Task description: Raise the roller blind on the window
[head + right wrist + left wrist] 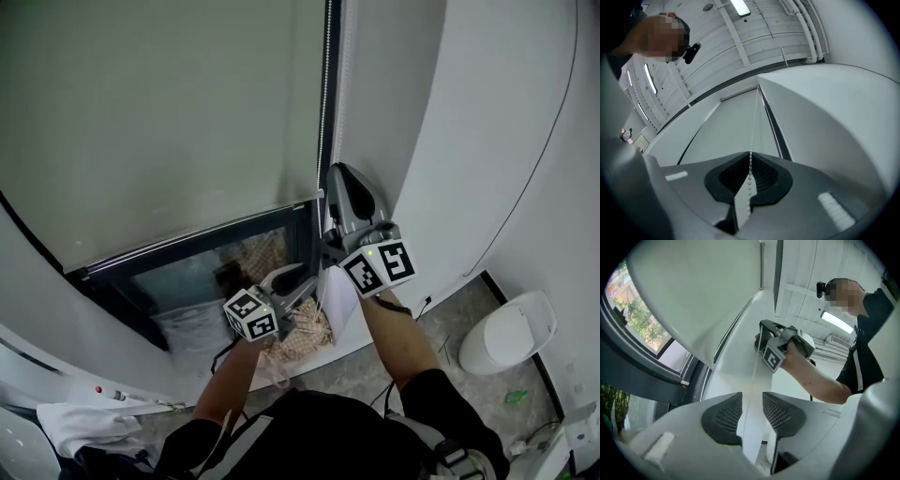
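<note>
Hanging low, pale grey roller blind [159, 112]

I count two grippers in my hands, the left gripper [752, 411] and the right gripper [749, 180], one roller blind [159, 122], one bead chain [752, 140], one window [192, 272] and one white bin [511, 333].
</note>
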The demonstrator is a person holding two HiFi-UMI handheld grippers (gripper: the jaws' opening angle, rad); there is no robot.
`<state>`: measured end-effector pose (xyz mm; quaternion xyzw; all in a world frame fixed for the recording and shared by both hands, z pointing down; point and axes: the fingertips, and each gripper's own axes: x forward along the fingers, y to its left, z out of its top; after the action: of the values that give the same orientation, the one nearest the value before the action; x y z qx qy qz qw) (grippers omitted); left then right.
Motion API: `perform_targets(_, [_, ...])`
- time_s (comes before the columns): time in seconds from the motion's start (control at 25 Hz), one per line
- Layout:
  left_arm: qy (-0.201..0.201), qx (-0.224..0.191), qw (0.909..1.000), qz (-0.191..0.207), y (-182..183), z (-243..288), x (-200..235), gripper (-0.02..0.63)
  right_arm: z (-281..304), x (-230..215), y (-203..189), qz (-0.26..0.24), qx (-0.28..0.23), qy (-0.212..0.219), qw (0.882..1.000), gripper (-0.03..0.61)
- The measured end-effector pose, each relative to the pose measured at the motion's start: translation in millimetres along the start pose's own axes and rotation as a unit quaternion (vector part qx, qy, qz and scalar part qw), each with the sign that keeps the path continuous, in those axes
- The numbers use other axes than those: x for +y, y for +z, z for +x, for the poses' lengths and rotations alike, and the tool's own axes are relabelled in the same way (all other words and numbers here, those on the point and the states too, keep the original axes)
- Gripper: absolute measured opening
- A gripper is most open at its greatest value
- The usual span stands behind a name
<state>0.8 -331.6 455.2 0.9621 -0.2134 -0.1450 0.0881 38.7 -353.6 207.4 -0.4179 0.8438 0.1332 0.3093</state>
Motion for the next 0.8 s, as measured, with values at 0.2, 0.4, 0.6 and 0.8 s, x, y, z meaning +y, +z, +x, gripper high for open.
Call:
perform_targets(0.2, [-0.008,-0.007,0.9987,0.050,41,-7,10,0.146,-31,6,-46,0.003,0.041,-0.004,0.999,0.017])
perform_targets(0.4, [-0.025,-0.064,0.9937,0.089,133,0,5,0.146,-78,15,-125,0.008,0.133,-0.006,0.991,0.017])
perform_targets(0.6, [-0.055,-0.109,0.9890,0.084,192,29,-14,0.146,-105,14,-161,0.021,0.174,-0.016,0.984,0.018])
perform_targets(0.8, [-0.068,-0.118,0.9870,0.085,209,58,-22,0.146,-104,18,-163,0.027,0.177,-0.011,0.984,0.018])
